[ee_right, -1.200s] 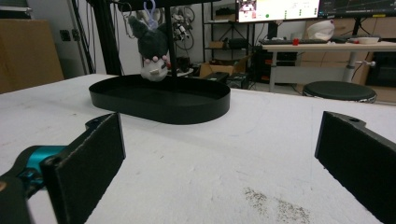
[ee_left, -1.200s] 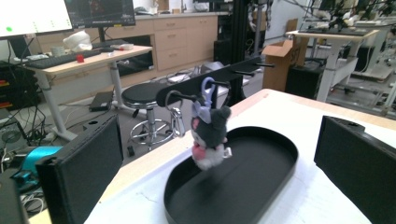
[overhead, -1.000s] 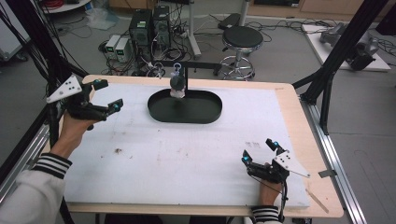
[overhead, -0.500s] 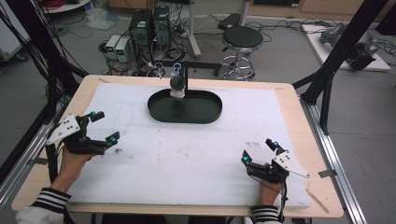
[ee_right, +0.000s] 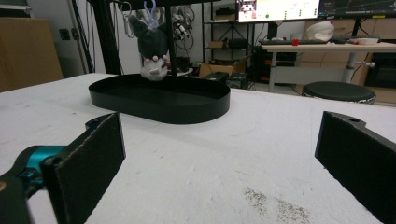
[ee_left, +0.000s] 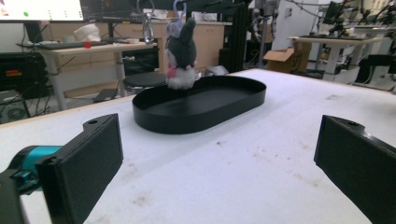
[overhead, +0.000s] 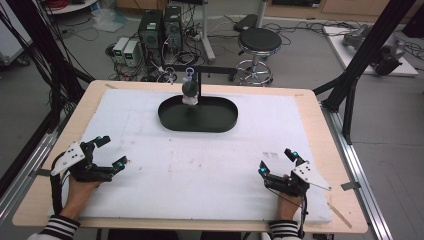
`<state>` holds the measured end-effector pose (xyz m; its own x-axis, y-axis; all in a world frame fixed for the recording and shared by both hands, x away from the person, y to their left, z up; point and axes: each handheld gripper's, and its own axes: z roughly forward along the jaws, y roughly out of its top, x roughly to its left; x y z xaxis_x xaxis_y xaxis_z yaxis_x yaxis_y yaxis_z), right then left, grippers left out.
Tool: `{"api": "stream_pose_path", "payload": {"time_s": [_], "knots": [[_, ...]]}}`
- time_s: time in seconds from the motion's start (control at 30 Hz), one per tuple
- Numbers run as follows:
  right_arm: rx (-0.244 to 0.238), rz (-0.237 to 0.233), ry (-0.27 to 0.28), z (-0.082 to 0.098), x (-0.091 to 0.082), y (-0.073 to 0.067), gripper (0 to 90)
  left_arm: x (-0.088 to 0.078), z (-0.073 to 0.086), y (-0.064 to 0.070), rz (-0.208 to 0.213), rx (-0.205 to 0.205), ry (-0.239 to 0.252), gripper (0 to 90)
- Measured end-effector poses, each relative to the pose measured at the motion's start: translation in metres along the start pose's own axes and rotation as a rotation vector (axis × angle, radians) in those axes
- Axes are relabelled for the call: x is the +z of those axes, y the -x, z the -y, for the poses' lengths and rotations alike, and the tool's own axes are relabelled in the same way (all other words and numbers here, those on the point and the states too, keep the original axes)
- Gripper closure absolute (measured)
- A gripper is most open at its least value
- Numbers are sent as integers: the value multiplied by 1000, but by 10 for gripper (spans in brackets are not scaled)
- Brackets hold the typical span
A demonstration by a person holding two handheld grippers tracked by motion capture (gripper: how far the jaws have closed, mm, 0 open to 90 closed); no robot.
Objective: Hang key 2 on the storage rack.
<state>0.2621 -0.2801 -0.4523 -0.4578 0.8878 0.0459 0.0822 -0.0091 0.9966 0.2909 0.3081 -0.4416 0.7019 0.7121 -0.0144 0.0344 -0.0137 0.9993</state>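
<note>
With both my left gripper (overhead: 109, 152) and right gripper (overhead: 276, 161) resting wide open and empty on the worktop (overhead: 210, 170), I'd reach squarely for the plush toy (overhead: 190, 92) hanging over the black tray (overhead: 220, 122).

a white mat (overhead: 200, 165) covers the wooden table (overhead: 320, 130), smudged with dark specks near its front. on the floor beyond the table stand a round black stool (overhead: 256, 42) and computer boxes (overhead: 160, 27) amid tangled cables. desks with monitors (ee_right: 275, 9) line the background.
</note>
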Motion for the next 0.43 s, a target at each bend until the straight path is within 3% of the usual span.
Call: {"api": "stream_pose_path", "payload": {"time_s": [0.13, 0.43], "knots": [[9, 0, -1, 0, 0, 0, 8, -1, 9, 0, -3, -4, -13, 17], [-5, 2, 2, 0, 0, -1, 8, -2, 10, 0, -2, -3, 0, 17]]}}
